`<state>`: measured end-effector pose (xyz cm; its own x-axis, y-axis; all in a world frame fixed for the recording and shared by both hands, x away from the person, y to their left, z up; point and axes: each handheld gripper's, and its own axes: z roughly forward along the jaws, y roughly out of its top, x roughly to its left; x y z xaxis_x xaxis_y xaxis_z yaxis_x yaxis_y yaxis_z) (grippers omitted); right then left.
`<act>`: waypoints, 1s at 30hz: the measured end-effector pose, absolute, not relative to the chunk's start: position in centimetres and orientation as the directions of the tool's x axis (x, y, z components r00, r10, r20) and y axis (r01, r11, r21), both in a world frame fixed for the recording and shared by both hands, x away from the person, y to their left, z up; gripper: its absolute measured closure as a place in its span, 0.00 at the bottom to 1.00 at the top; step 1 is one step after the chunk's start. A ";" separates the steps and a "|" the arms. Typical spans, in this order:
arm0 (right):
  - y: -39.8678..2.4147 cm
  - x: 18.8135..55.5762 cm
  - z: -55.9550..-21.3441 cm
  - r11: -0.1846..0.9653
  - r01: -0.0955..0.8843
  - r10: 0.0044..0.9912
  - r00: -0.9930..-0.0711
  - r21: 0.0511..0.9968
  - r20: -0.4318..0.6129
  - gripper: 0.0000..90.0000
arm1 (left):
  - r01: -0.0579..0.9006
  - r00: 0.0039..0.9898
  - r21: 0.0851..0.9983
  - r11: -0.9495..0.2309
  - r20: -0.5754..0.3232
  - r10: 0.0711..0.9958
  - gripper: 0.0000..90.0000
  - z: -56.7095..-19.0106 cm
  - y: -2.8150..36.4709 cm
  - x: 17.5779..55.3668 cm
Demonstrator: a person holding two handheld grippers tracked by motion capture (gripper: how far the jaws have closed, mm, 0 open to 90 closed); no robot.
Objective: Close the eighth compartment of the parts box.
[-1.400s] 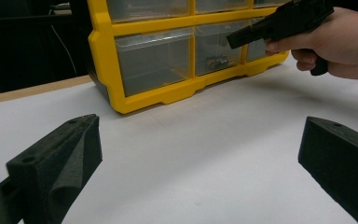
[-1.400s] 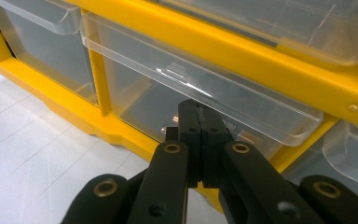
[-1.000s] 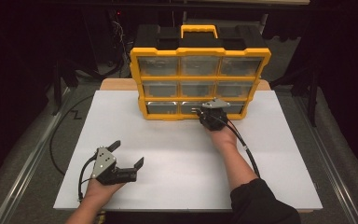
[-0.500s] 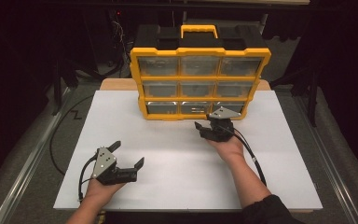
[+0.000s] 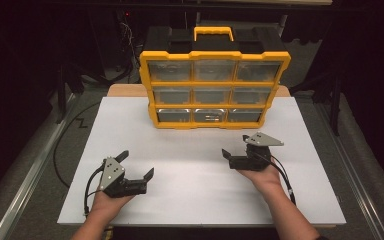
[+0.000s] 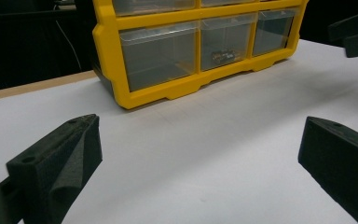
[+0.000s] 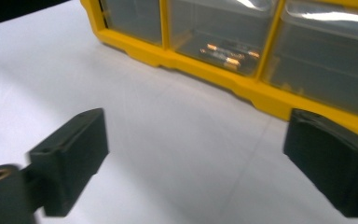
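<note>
Dark room, white counter with a yellow drawer box standing upright at the far edge, clear drawers all pushed in, small metal parts visible in the bottom middle drawer. Right gripper sits on the counter well in front of the box, fingers just been opening, now spread wide with nothing between them. Left gripper rests near the front left, fingers released too, empty.

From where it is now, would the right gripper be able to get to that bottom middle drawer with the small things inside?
Probably yes. The right gripper stands open and empty, and bare white table lies between it and the bottom middle drawer, which faces it, shut.
</note>
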<state>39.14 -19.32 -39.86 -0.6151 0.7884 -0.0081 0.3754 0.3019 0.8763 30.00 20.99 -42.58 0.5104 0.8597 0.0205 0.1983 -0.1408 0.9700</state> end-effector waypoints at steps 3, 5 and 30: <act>-20.3 38.1 -40.1 0.317 0.371 0.788 -0.616 0.873 -0.025 0.01 | 0.200 0.507 0.970 -0.141 0.021 0.862 0.00 -42.6 21.0 30.0; -21.0 37.4 -40.2 0.320 0.360 0.791 -0.610 0.876 -0.038 0.01 | 0.203 0.505 0.969 -0.143 0.022 0.863 0.00 -42.6 21.1 30.0; -24.5 32.9 -41.6 0.306 0.292 0.830 -0.548 0.906 -0.103 0.01 | 0.223 0.499 0.964 -0.144 0.014 0.866 0.00 -42.7 20.9 30.0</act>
<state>32.94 -24.54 -41.56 -0.5483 0.8299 -0.1034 0.2922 0.3060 0.9061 30.03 20.87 -42.66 0.4994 0.8662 0.0136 0.2228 -0.1436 0.9642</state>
